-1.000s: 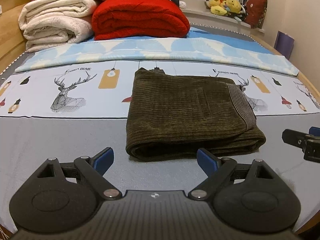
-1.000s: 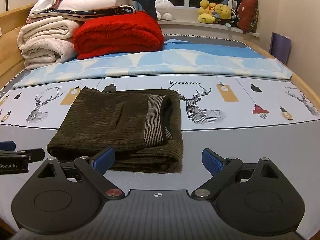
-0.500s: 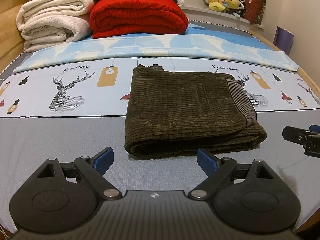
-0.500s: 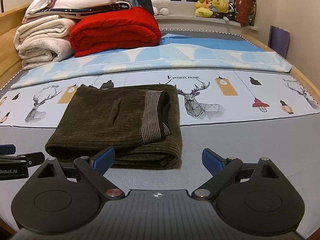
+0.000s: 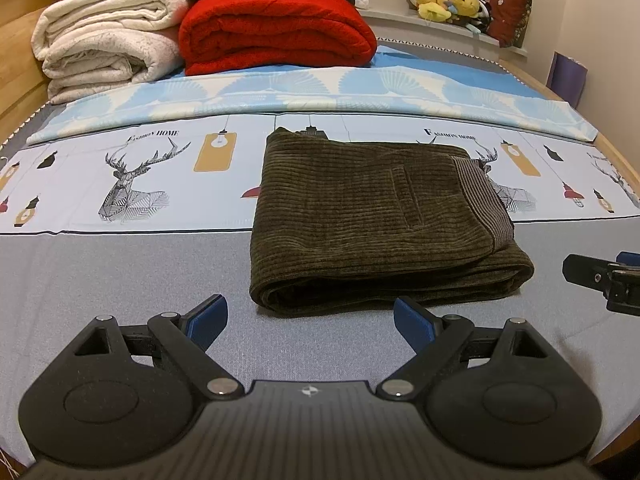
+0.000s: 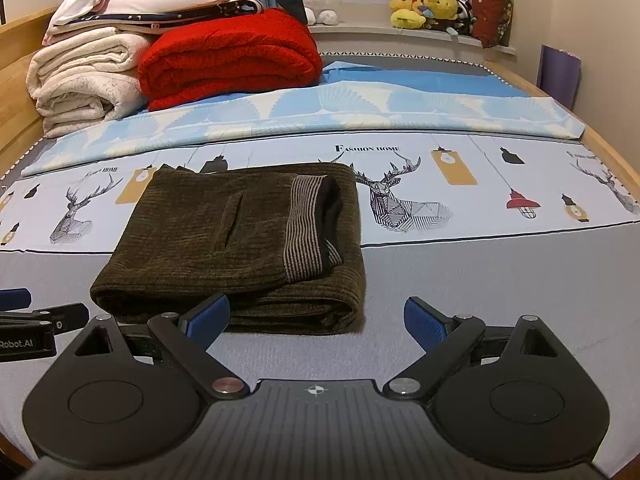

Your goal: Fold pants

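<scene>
Nearest the viewer, the left gripper [image 5: 307,318] and right gripper [image 6: 316,318] both hover with jaws spread wide, holding nothing, just short of the pants [image 5: 372,216]. The pants lie as a compact layered rectangle on the bed [image 5: 100,276], striped waistband on top, so the folding looks finished; at most a tidy-up remains. Bare sheet surrounds the pants on every side. Far beyond them sit a red blanket [image 5: 276,28] and cream blankets [image 5: 104,44].
</scene>
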Motion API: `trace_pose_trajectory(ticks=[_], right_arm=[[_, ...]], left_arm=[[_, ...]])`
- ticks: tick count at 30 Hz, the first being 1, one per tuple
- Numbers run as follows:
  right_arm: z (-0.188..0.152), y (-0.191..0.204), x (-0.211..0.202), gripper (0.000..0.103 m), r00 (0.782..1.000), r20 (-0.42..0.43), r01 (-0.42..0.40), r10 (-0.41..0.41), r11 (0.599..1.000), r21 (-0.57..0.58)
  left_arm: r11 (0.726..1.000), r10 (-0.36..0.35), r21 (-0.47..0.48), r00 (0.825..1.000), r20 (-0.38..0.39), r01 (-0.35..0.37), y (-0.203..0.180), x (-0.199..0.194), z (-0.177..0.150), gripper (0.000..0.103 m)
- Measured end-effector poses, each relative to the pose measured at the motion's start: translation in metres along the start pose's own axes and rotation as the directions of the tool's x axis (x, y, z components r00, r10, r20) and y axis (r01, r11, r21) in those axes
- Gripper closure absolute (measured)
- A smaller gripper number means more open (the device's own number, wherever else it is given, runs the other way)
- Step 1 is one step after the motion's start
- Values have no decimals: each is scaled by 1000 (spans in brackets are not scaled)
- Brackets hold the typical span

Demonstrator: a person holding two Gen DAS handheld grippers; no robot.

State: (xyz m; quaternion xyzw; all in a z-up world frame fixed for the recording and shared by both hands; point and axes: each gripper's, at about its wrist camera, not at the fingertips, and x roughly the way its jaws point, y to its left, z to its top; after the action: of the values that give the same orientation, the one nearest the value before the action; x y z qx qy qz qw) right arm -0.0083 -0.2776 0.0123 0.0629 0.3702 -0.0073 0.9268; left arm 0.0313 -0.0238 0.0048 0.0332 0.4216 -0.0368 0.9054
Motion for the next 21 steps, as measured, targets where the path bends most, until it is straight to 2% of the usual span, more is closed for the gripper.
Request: trace_pose_trajectory(ticks=[21], right_arm=[[0,-2,3,9,1000,-16,-4,4,1000,13]], left_arm=[[1000,-3,7,1000,0,3,0,0,0,10]])
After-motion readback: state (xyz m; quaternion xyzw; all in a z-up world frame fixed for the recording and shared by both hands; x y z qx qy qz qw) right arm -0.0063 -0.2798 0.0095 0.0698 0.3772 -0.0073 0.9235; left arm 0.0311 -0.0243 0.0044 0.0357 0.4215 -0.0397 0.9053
